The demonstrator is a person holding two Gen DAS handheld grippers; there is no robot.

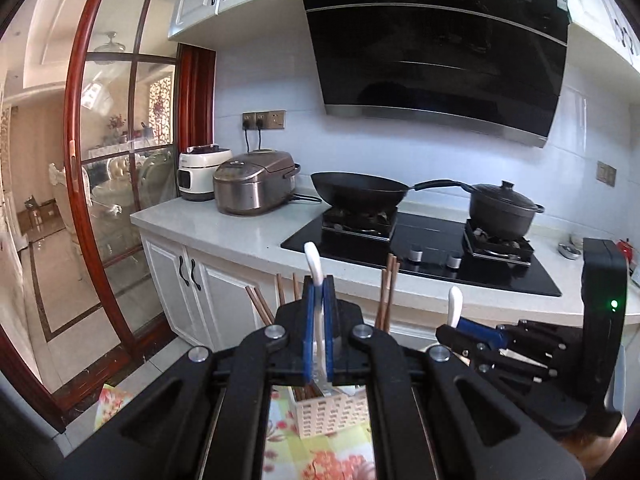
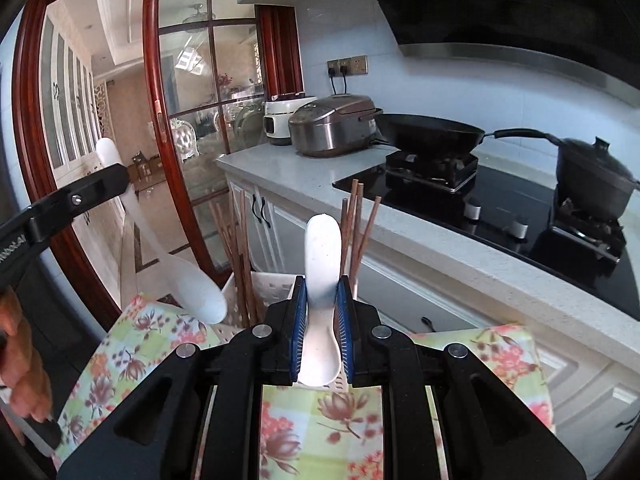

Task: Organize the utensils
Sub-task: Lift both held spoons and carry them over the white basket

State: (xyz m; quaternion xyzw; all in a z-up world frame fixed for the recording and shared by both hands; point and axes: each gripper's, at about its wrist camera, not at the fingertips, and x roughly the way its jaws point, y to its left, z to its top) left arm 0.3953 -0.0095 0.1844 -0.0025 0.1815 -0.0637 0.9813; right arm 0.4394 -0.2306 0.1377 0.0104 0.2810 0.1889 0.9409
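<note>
Black linkage bars fill the bottom of the left wrist view, leading up to the left gripper (image 1: pixel 319 320), whose blue pads (image 1: pixel 308 332) are pressed against a white spoon (image 1: pixel 314 264); the handle rises upright out of the jaws at centre frame, and the bowl end drops out of sight behind the linkage. Just below the jaws sits a white slotted utensil basket (image 1: pixel 332 414) on a floral tablecloth (image 1: pixel 320 456), with brown chopsticks (image 1: pixel 387 296) sticking up on either side of the pads. At lower right the right gripper (image 1: pixel 454 330) reaches in level from the side, closed on a second white spoon (image 1: pixel 455 304) whose handle stands up from its tip. Behind, a black wok (image 1: pixel 360 192) and a lidded pot (image 1: pixel 502 206) sit on the stove. In the right wrist view the same black bars come first at the bottom, and the right gripper (image 2: pixel 321 328) holds the second white spoon (image 2: pixel 322 264) squeezed between its blue pads (image 2: pixel 298 332), handle upright, bowl showing at the base of the jaws. The basket (image 2: pixel 268 286) lies directly beyond the jaws, chopsticks (image 2: pixel 240 248) fanning out of it. At left the left gripper (image 2: pixel 120 184) slants in from the lower left edge, clamped on the white spoon (image 2: pixel 188 280), which tilts with its bowl down, hanging just beside the basket's left rim. A hand (image 2: pixel 24 368) shows at the lower left edge.
</note>
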